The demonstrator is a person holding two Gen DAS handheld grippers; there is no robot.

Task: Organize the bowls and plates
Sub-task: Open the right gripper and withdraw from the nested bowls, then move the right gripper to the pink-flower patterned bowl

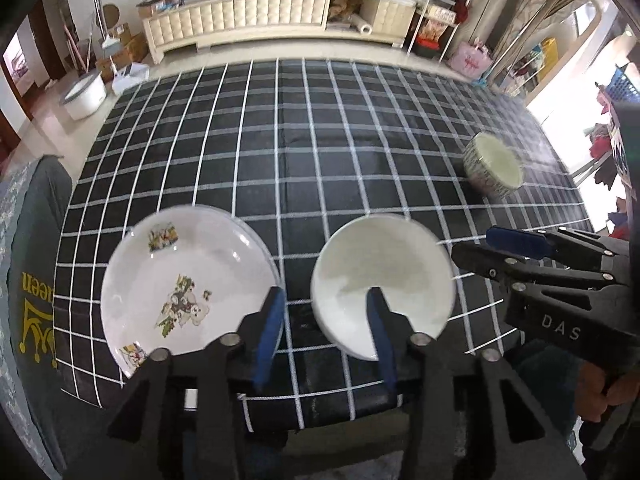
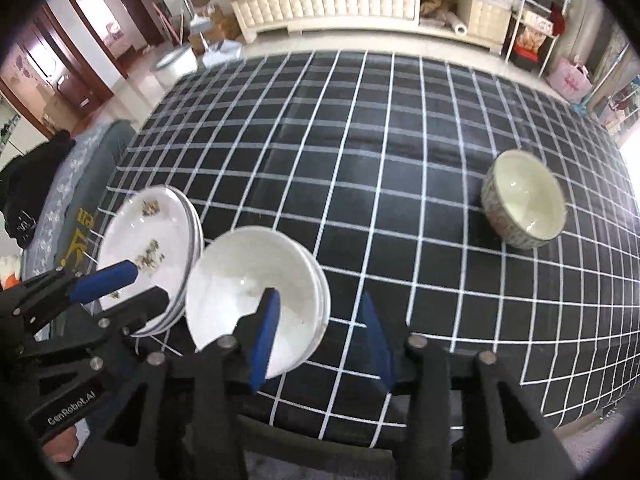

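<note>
A stack of white plates with cartoon prints (image 1: 188, 284) (image 2: 148, 248) sits at the table's near left. A stack of plain white bowls (image 1: 382, 280) (image 2: 252, 292) stands just right of it. A patterned bowl with a cream inside (image 1: 494, 166) (image 2: 524, 200) stands alone at the far right. My left gripper (image 1: 324, 312) is open and empty, hovering above the gap between plates and bowls. My right gripper (image 2: 320, 316) is open and empty, over the right rim of the white bowls. Each gripper shows at the edge of the other's view: the right one (image 1: 520, 248), the left one (image 2: 112, 280).
The table wears a black cloth with a white grid (image 1: 320, 140) (image 2: 380, 140). A grey cushioned seat with yellow print (image 1: 32, 280) stands at the table's left edge. A cream cabinet (image 1: 280, 12) and shelves stand beyond the far edge.
</note>
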